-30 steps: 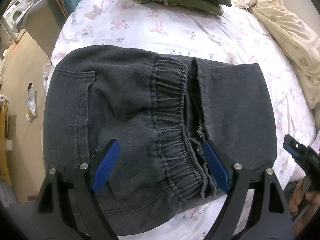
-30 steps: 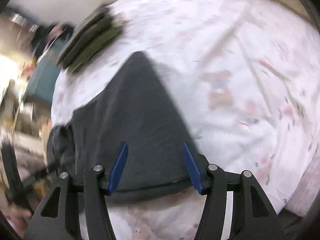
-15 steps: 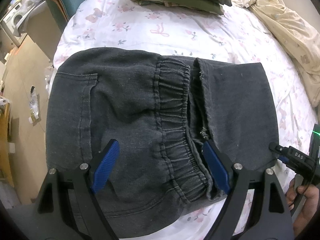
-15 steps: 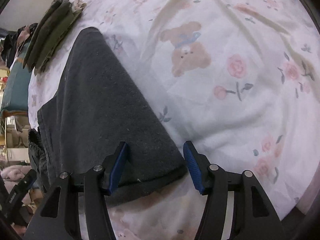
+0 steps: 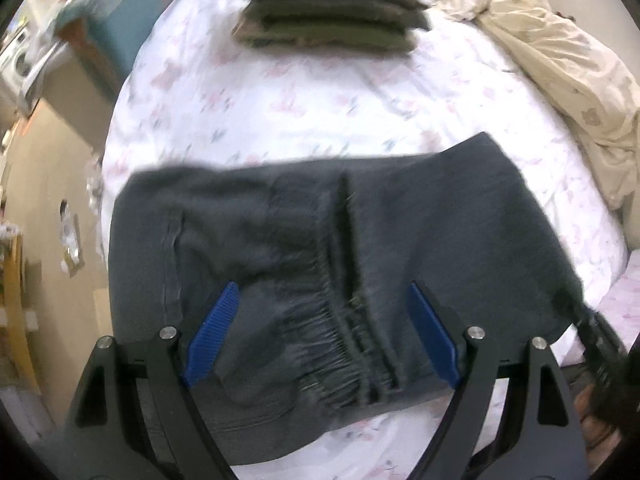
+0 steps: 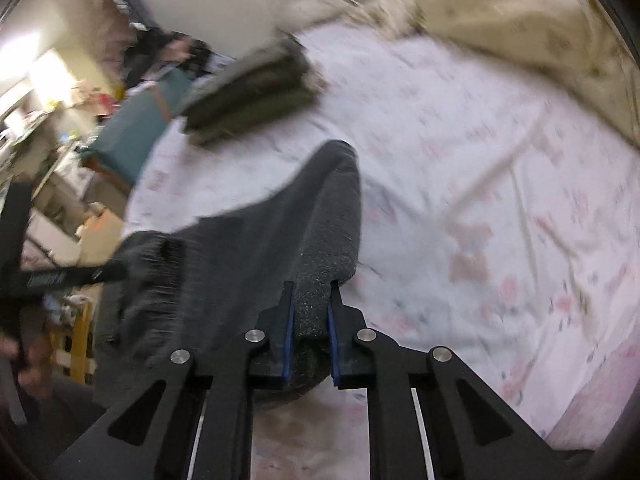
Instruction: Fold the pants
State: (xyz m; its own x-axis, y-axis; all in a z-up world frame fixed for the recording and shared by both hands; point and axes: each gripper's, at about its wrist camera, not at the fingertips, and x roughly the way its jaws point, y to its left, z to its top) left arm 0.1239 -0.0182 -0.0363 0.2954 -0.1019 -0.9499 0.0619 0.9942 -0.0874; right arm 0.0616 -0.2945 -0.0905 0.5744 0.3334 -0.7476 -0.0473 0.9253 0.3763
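Dark grey pants (image 5: 280, 240) lie folded on the bed, the elastic waistband running down the middle in the left wrist view. My left gripper (image 5: 320, 332) is open, its blue pads straddling the waistband near the pants' front edge. My right gripper (image 6: 310, 320) is shut on the right end of the pants (image 6: 320, 240) and lifts that fold off the sheet. The right gripper also shows at the right edge of the left wrist view (image 5: 596, 332).
A stack of folded olive-green clothes (image 5: 332, 12) sits at the far side of the bed (image 5: 320, 100). A crumpled cream blanket (image 5: 560, 64) lies at the right. The bed's left edge drops to the floor, with a teal chair (image 5: 104, 20) beyond.
My right gripper has closed on the pants' right end and raised it. The left gripper has stayed open and pulled back slightly. Both views are now motion-blurred.
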